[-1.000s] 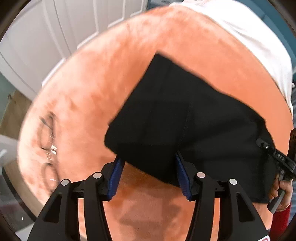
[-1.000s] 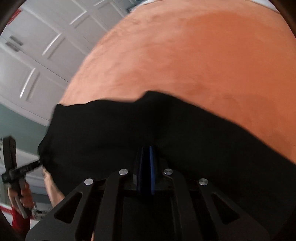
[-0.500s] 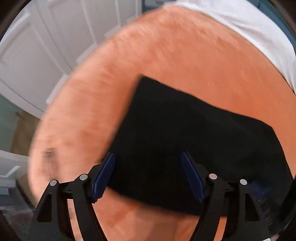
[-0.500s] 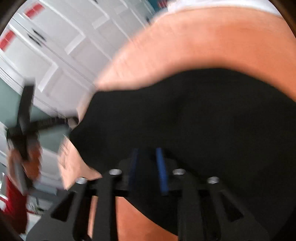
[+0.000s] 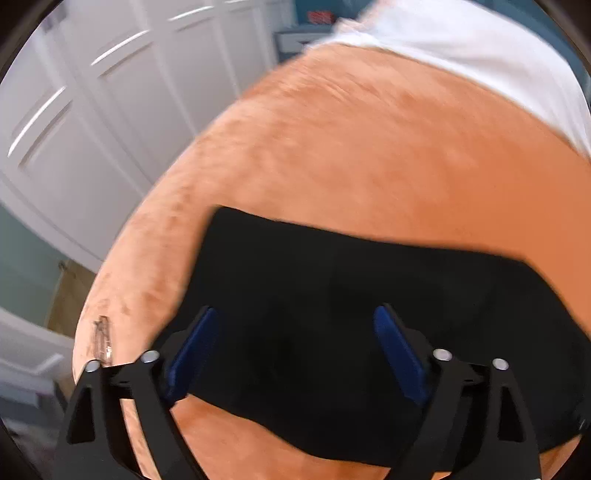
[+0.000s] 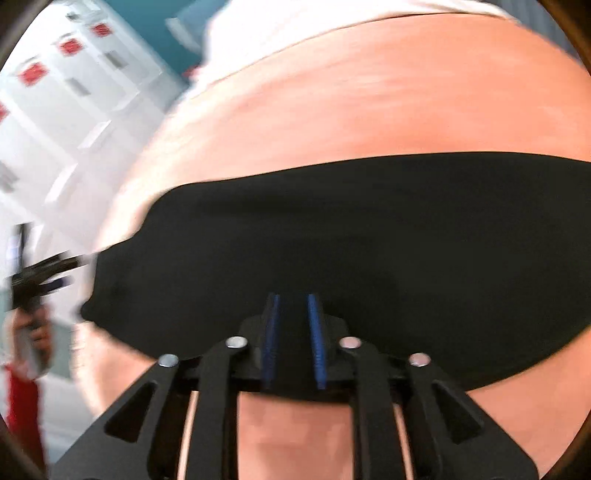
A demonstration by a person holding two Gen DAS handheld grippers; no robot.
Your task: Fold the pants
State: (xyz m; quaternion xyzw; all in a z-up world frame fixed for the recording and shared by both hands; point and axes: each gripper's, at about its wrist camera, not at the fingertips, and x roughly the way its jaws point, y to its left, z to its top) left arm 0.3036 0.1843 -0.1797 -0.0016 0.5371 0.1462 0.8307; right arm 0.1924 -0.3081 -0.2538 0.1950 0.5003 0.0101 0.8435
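Black pants point(image 5: 369, 332): left tongs point(image 5: 295, 354) opening, empty; only right view shows right tongs point(image 6: 293, 332) closing on them.

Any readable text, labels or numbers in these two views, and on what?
No text can be read.
Red labels on the white cabinets: too blurred.
Red patch beyond the blanket: too blurred.
Pants: no label shows.
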